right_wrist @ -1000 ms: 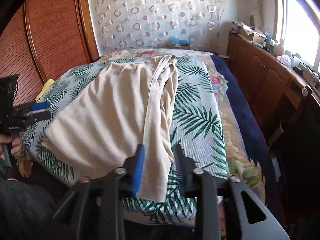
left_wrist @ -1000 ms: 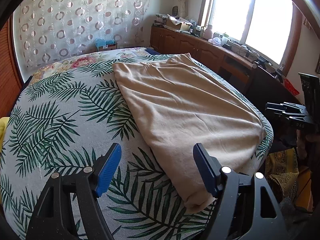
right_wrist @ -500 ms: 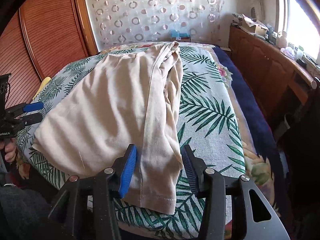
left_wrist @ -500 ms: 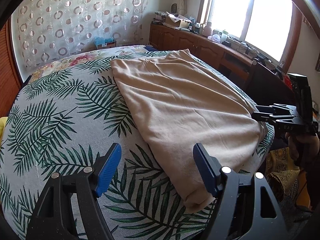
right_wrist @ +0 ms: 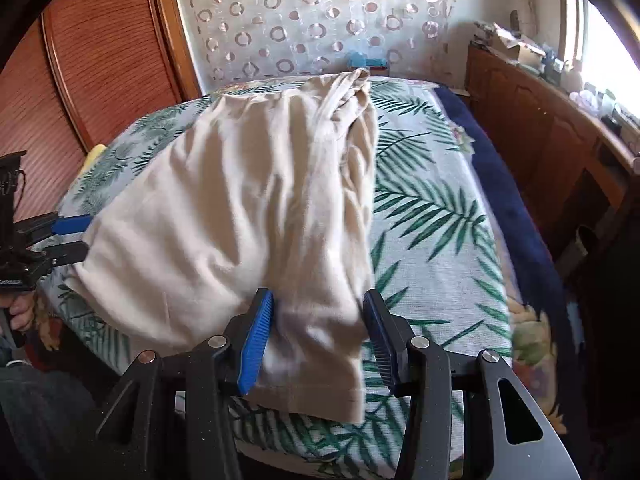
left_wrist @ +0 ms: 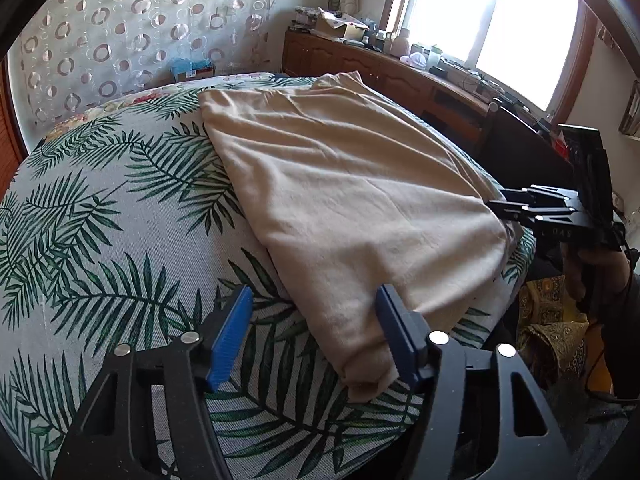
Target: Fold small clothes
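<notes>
A beige garment (left_wrist: 352, 200) lies spread on the palm-leaf bed cover (left_wrist: 100, 240). My left gripper (left_wrist: 312, 320) hovers at the garment's near left corner. Its jaws are closing, and the corner lies between them against the right pad (left_wrist: 394, 336), clear of the left pad. In the right wrist view the garment (right_wrist: 224, 216) has a folded strip along its right side. My right gripper (right_wrist: 316, 320) straddles that strip's near end by the hem, with cloth filling the gap but not pinched. Each gripper shows in the other's view: the left gripper (right_wrist: 68, 236), the right gripper (left_wrist: 516, 208).
The bed edge runs just below both grippers. A wooden cabinet (left_wrist: 400, 76) with clutter stands under the window along the right side. A wooden wardrobe (right_wrist: 100, 60) rises at the left. A dark blue blanket (right_wrist: 500, 184) lies along the bed's right edge. A person's hand (left_wrist: 588, 276) holds the right gripper.
The left jaws have narrowed around the garment's corner. The right gripper has dropped lower and forward, so the folded strip now sits between its jaws, which opened a little wider.
</notes>
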`<state>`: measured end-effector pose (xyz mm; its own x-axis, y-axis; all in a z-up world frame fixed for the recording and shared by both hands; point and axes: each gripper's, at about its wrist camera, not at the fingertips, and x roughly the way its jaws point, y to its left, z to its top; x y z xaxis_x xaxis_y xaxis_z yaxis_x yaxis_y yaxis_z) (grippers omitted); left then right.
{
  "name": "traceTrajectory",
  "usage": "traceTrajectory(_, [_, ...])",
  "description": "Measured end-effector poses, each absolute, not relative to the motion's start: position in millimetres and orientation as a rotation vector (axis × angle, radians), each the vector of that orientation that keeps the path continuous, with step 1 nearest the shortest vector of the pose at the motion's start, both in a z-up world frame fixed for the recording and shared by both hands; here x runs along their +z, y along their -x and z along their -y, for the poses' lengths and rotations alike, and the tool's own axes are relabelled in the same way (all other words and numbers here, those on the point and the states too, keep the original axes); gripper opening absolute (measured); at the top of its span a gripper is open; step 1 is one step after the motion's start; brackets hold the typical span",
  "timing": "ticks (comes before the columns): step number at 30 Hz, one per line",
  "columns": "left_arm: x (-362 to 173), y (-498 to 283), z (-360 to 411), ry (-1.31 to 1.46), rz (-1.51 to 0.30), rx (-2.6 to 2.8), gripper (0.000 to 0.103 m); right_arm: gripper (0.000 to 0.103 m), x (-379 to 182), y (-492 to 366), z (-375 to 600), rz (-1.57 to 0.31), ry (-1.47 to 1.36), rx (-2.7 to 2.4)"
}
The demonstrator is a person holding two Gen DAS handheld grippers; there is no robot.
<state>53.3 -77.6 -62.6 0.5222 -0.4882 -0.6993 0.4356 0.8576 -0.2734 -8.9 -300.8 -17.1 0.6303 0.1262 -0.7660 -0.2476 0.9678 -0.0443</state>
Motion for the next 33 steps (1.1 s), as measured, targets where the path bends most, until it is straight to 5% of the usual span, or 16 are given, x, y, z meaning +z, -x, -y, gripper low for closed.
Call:
traceTrajectory(9, [-68, -46, 78, 0.068, -0.869, -0.576, 0.055, 0.049, -21, 14, 294, -0.873, 0.17, 0.238])
traceTrajectory(14, [-69, -45, 80, 0.079, -0.867, -0.629, 0.018, 0.041, -21, 17, 289, -0.876, 0.199, 0.283])
traceTrajectory(16, [-66, -46, 79, 0.079, -0.859, -0.625, 0.01, 0.018, -22, 19, 286, -0.876, 0.201, 0.31])
traceTrajectory(19, [-55, -47, 76, 0.11, -0.833, -0.643, 0.009, 0.011, -22, 18, 285, -0.884, 0.181, 0.36])
traceTrajectory(33, [26, -133, 49, 0.217, -0.651, -0.576, 0.009, 0.01, 63, -24, 296, -0.614, 0.089, 0.421])
